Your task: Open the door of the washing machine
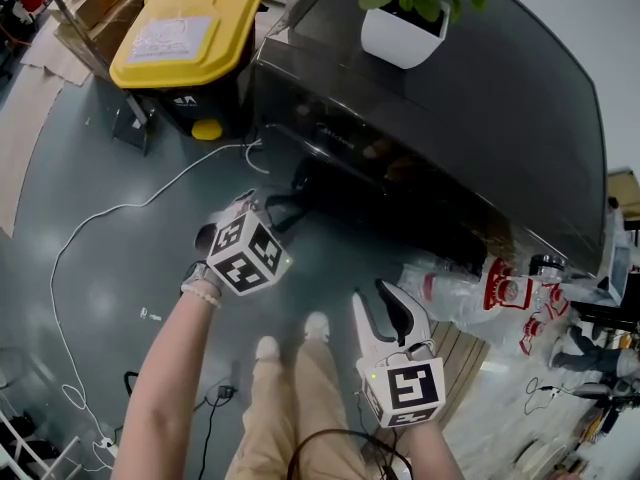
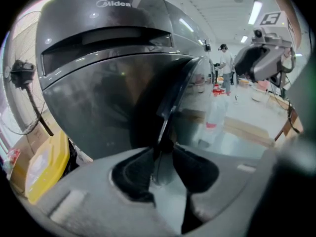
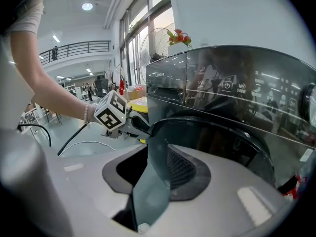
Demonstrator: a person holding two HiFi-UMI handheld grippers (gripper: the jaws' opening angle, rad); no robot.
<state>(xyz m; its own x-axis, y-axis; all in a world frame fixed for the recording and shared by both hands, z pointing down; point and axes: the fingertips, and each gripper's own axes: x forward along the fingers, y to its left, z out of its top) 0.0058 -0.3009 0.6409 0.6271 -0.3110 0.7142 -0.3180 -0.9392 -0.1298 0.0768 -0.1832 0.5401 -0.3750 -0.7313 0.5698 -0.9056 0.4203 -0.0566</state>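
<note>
Left tongs (image 2: 163, 157) pinching rim of round dark door (image 3: 217, 142) on glossy dark grey washing machine (image 1: 480, 118); right tongs (image 1: 370, 291) spread, empty. Yellow-lidded black bin (image 1: 190, 38), white floor cable (image 1: 110, 213) close by.

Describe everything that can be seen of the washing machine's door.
The door is round, dark and glossy, like tinted plastic, with a thick rim. It sits on the front of the washing machine. Whether it is ajar is unclear. One edge stands between the fingers of the left gripper, which pinch it.

Likely workshop hall, mezzanine railing (image 3: 79, 47), floor cables (image 1: 110, 213)
</note>
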